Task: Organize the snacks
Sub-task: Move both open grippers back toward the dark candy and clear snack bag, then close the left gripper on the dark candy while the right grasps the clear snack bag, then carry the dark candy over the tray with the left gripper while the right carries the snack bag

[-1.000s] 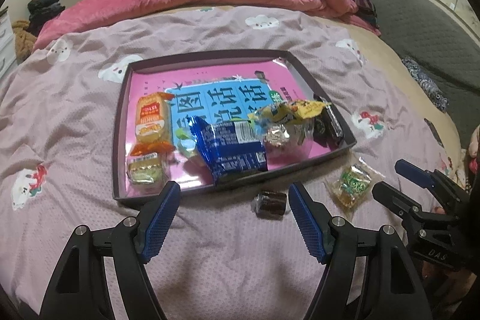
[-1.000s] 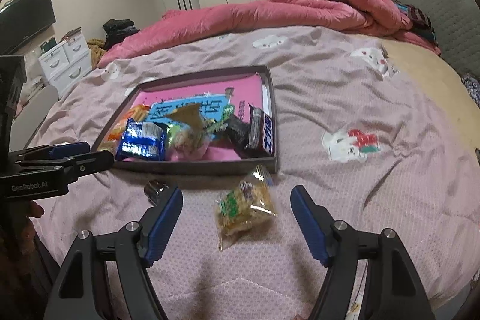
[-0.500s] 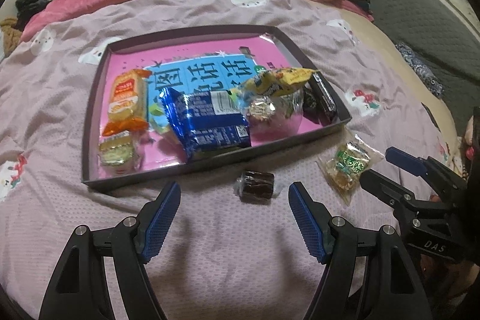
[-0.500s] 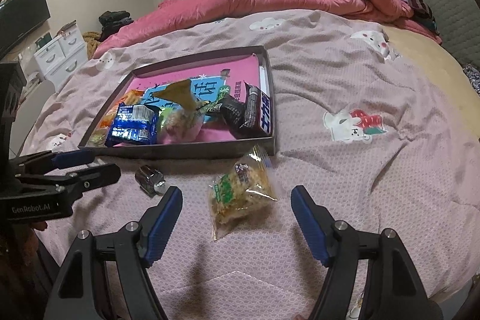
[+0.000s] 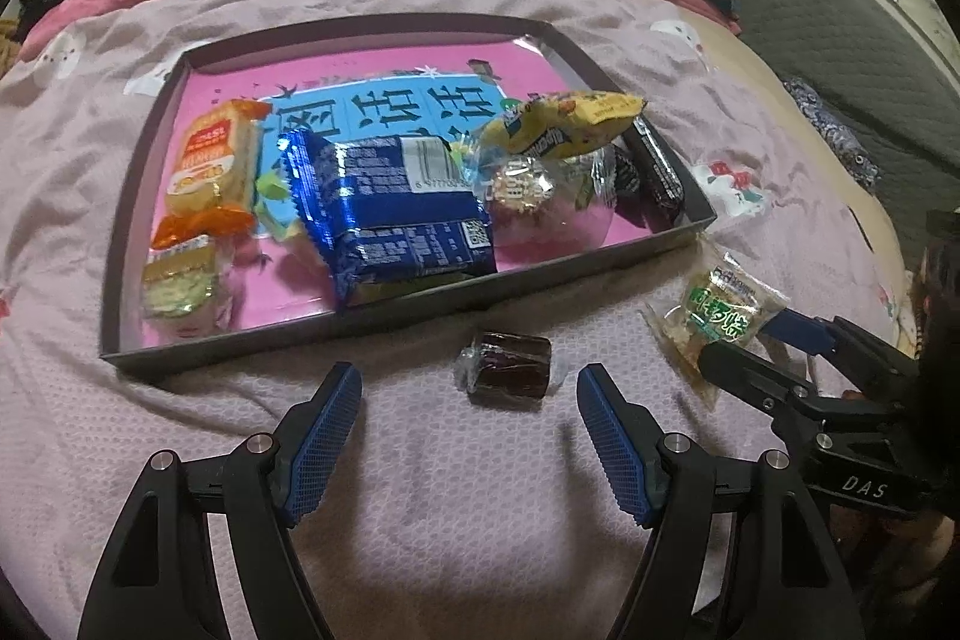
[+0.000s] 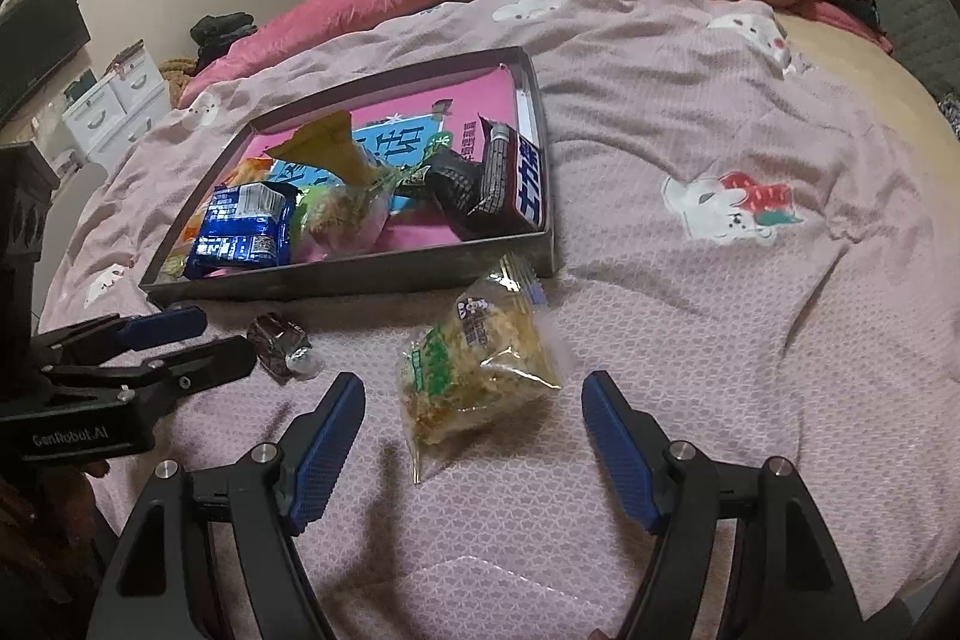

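Your shallow dark tray (image 5: 420, 307) sits on the bed (image 5: 420, 490), over the lilac patterned cover. Its floor is a pink and blue printed sheet.

Contents of the tray, left to right in the left wrist view:
- orange-wrapped cake (image 5: 210, 157) near the left wall, with a gold-and-green wrapped piece (image 5: 177, 289) in front of it at the near left corner;
- blue foil pack (image 5: 390, 214) in the middle, lying flat, back label up;
- yellow pouch (image 5: 564, 124) resting on a clear bag with a foil-wrapped sweet (image 5: 522, 187);
- dark chocolate bars (image 6: 510, 178) leaning against the right wall.

Outside the tray, two snacks lie on the bed cover just before its near wall:
- a small dark wrapped candy (image 5: 510, 367), in line with the gap of your left tool (image 5: 471, 403), whose jaws are spread wide, grasping nothing;
- a clear bag with green print (image 6: 480, 367), near the tray's right corner, in line with the gap of your right tool (image 6: 474, 400), also spread and empty.

Neither snack is touched by a pad.
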A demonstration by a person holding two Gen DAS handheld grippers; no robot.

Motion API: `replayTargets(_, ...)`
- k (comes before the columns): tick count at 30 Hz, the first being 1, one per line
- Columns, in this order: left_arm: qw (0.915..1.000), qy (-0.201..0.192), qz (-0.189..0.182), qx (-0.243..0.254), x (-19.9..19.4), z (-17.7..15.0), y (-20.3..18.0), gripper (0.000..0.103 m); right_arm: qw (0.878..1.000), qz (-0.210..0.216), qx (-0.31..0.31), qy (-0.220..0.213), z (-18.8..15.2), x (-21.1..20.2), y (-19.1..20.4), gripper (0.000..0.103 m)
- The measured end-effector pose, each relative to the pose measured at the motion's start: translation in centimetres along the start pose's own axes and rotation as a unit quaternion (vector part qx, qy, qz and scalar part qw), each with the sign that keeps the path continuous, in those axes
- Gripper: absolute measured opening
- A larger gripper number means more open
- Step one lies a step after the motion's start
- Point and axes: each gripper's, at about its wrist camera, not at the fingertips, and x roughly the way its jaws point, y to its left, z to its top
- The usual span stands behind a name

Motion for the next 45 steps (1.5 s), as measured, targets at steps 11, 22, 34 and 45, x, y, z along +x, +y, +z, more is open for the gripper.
replayTargets(11,0.9999,0.004,-0.004,0.010,1.3,0.2,-0.4,0.076,1.000,0.025,-0.001,0.006,0.2,1.3,-0.1,0.050)
replayTargets(22,0.9996,0.009,-0.026,0.012,2.4,0.4,-1.2,0.069,0.999,0.049,-0.003,-0.006,0.2,1.1,0.0,0.038)
replayTargets(34,0.9997,0.006,-0.021,0.006,2.8,0.5,-1.2,0.040,0.998,0.048,-0.007,-0.034,0.5,-0.4,0.3,0.037)
replayTargets(45,0.9995,-0.011,-0.024,-0.015,-0.9,0.2,-0.2,0.040,0.996,0.048,-0.036,-0.067,1.0,-2.4,1.9,0.037)
